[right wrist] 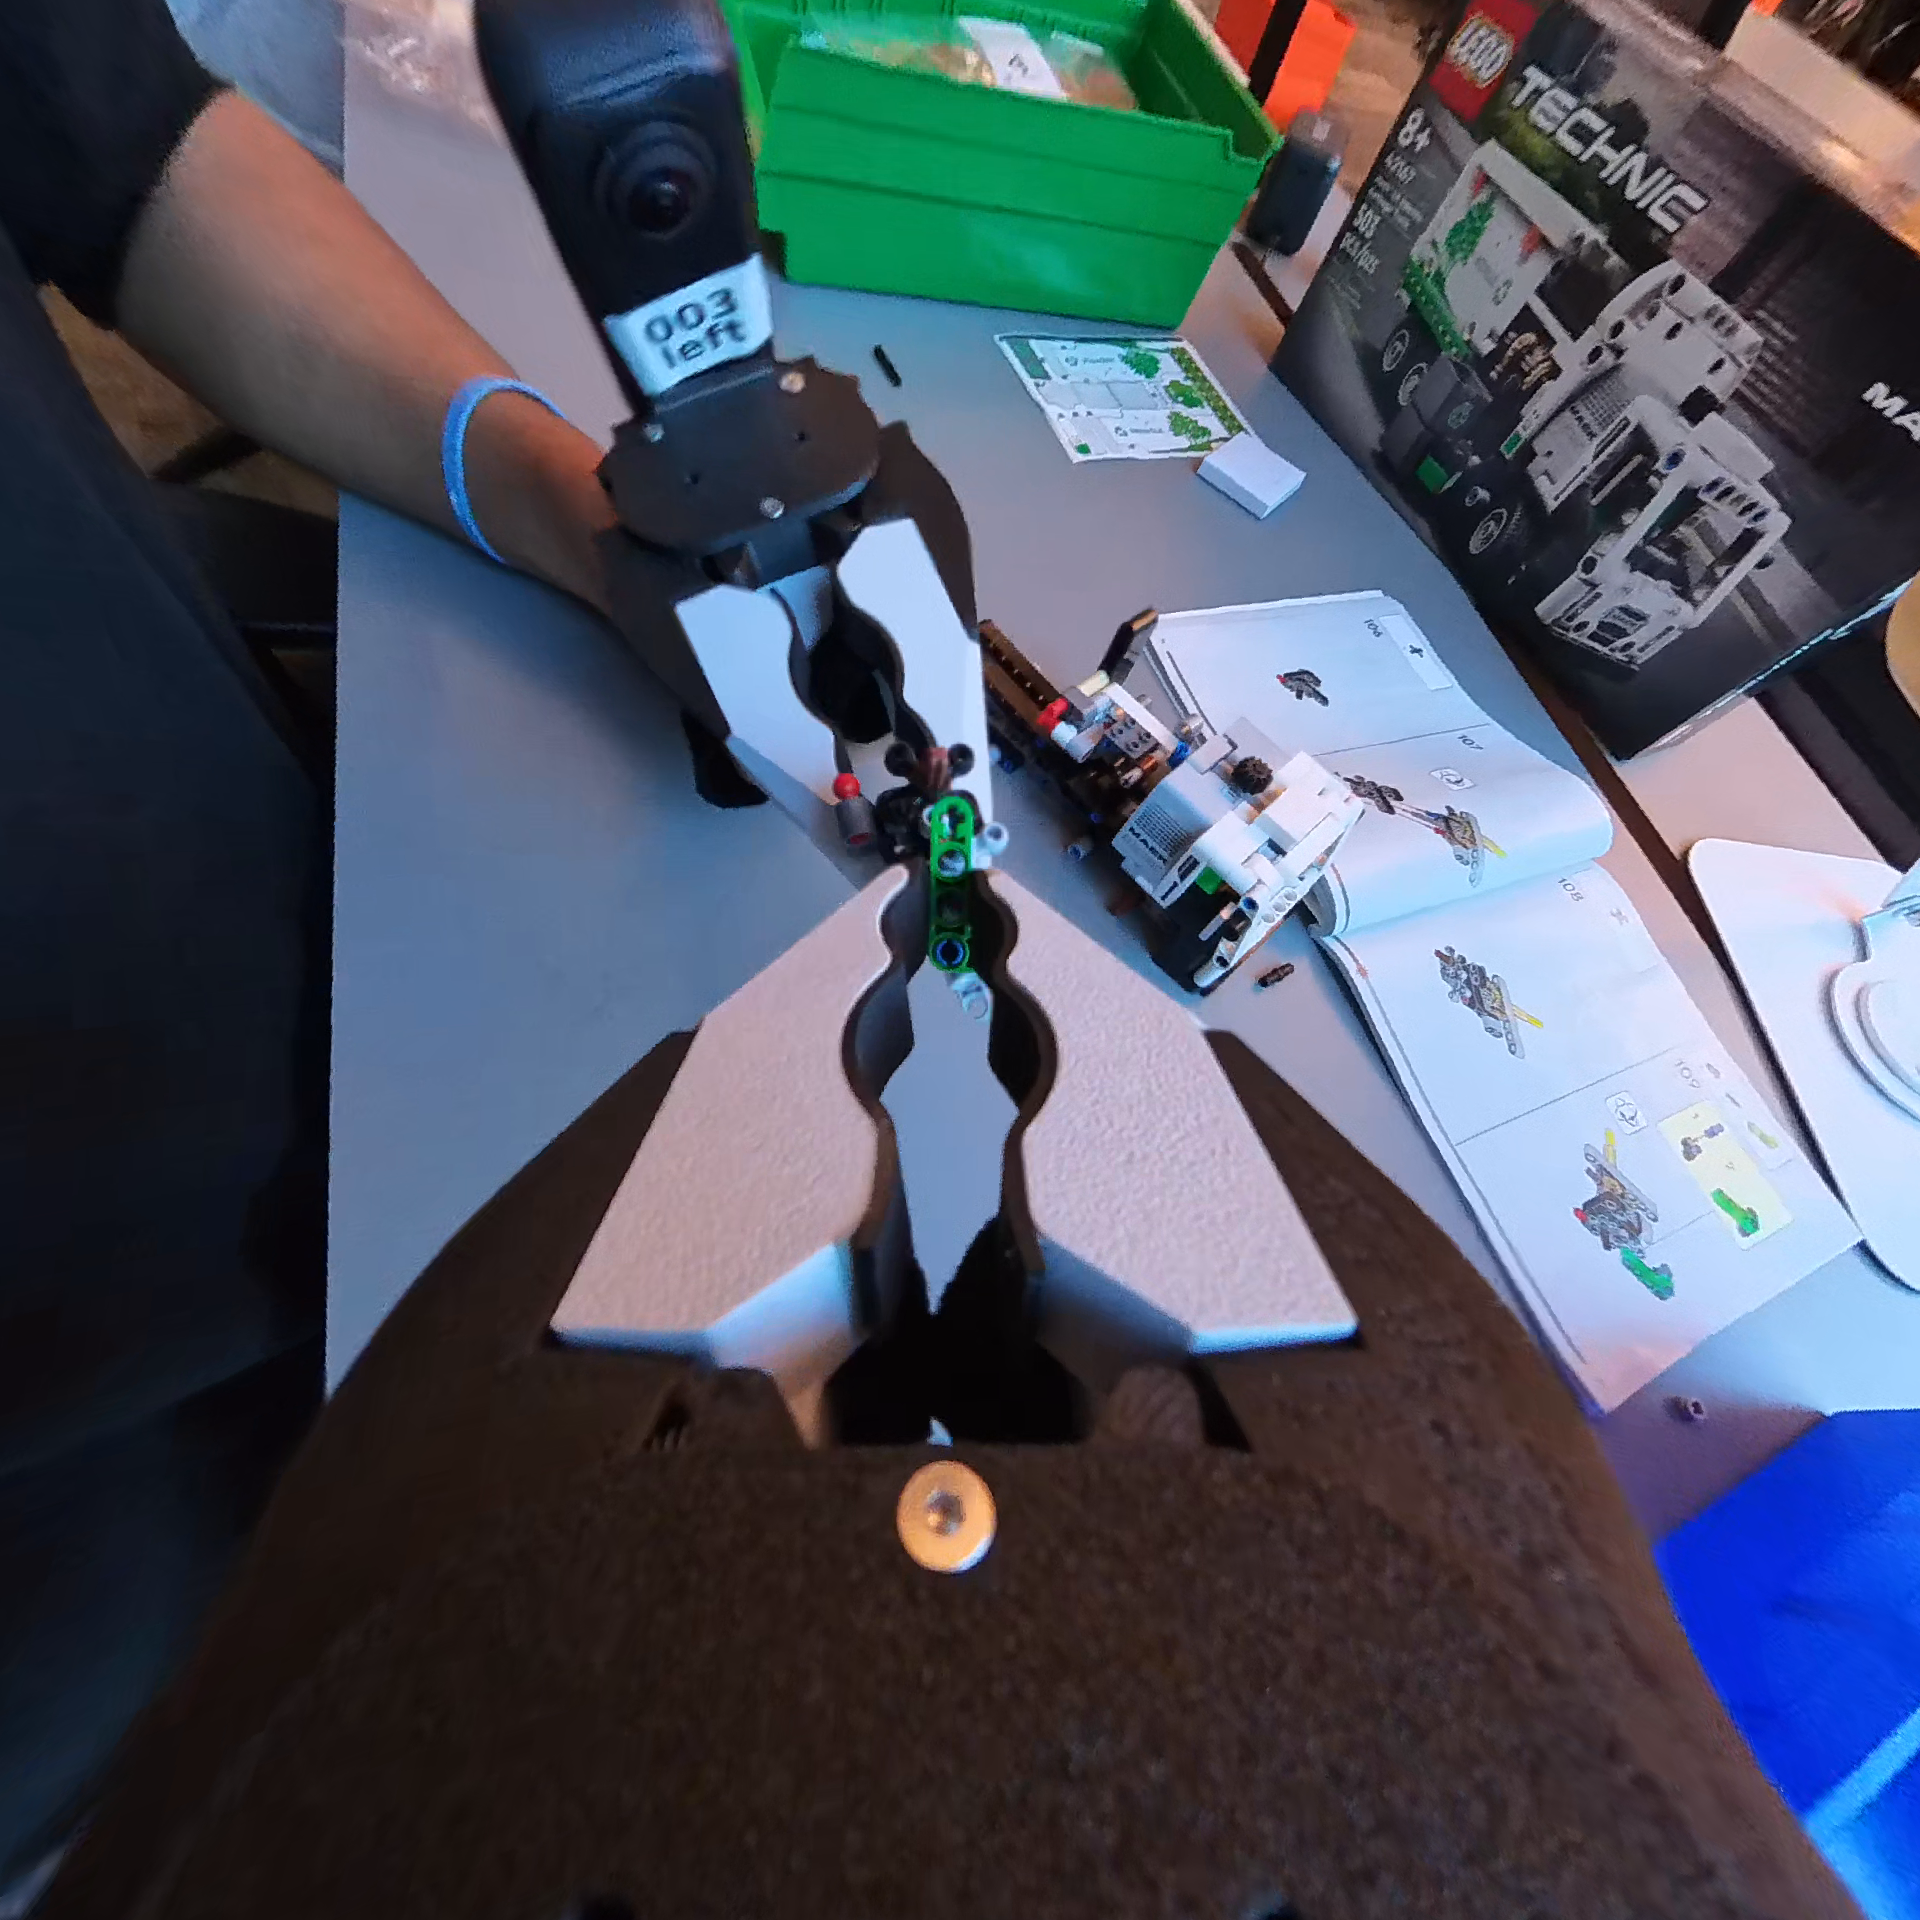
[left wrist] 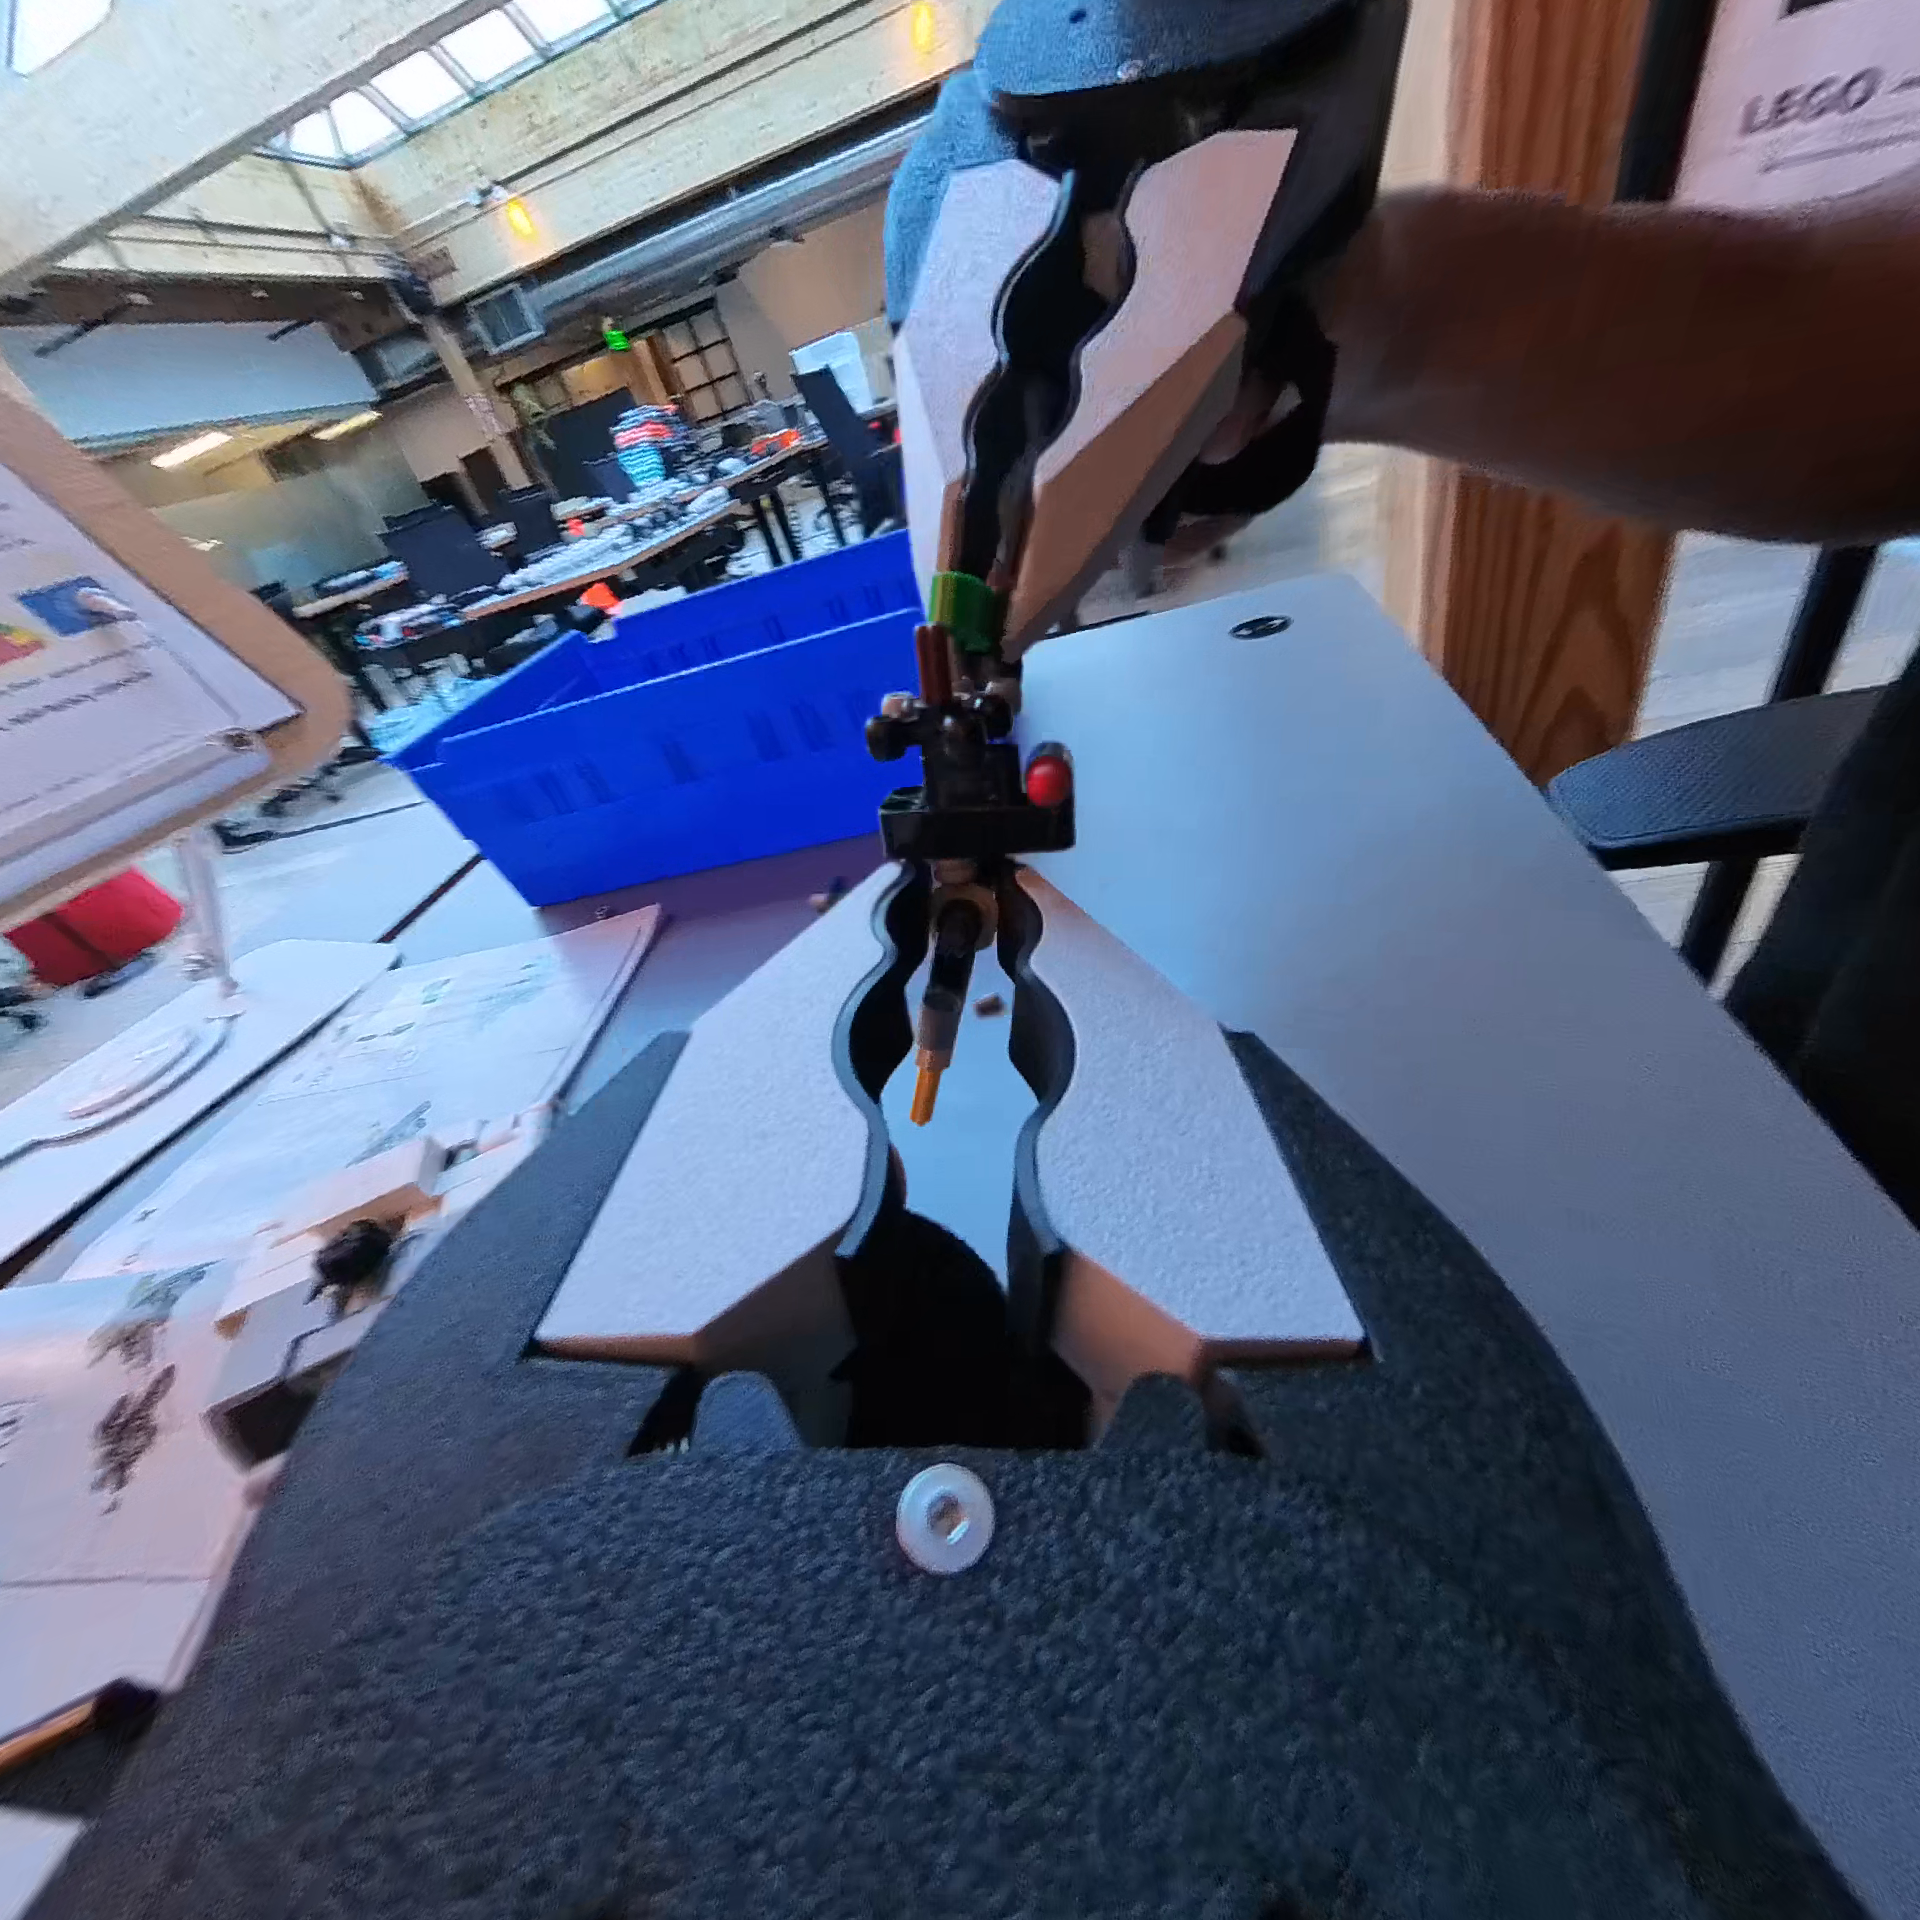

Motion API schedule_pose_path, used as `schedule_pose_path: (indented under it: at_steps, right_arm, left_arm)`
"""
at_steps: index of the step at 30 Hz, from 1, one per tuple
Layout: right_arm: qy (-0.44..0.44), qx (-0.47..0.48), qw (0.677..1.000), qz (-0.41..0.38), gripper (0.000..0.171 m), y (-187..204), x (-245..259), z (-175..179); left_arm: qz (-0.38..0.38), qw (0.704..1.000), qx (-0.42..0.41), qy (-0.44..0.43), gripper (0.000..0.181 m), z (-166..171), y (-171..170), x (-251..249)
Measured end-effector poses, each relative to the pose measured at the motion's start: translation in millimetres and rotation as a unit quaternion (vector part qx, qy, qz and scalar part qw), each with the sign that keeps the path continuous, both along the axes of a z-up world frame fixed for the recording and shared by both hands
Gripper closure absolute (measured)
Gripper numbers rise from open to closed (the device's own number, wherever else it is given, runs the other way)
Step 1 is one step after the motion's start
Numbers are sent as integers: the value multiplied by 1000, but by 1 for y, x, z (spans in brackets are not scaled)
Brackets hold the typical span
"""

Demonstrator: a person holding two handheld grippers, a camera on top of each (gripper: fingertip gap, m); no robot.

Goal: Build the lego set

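You are working in a large open workshop or makerspace: skylights (left wrist: 457, 73) run along a high ceiling, rows of cluttered worktables (left wrist: 623, 540) fill the hall behind, and your grey desk (right wrist: 582, 935) carries plastic parts bins (right wrist: 997, 177), a set box (right wrist: 1621, 343) and an open instruction booklet (right wrist: 1507, 935).

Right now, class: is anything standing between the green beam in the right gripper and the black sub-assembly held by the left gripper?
Nothing visible does. The right gripper holds the green beam directly against the black sub-assembly in the left gripper, above the table.
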State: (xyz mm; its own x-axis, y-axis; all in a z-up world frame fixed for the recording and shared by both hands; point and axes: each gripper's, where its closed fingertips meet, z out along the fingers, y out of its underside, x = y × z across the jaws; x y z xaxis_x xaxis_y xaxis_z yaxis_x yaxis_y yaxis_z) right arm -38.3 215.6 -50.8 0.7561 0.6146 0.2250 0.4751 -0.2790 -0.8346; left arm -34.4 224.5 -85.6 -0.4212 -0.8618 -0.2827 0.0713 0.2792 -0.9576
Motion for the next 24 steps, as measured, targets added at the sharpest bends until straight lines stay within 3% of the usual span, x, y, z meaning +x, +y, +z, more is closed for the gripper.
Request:
schedule_pose_path:
  at_steps: [3, 10, 17, 21, 24]
  right_arm:
    - [-38, -30, 999, 8, 165, -4, 2, -3]
    - [-72, -83, 994, 2, 165, -6, 8, -14]
    - [-25, -89, 995, -39, 165, 0, 16, -20]
    - [8, -80, 995, -61, 165, 1, 20, -25]
    - [-18, -63, 996, -64, 165, -1, 22, -34]
  left_arm:
    - [-24, 999, -18, 19, 171, -2, -5, -1]
    - [23, 998, 54, 11, 172, -10, -1, 3]
    - [73, 995, 72, 9, 172, -11, 6, 8]
    - [123, 983, 138, -2, 172, -14, 12, 12]
    - [160, 961, 224, -15, 172, -18, 17, 14]
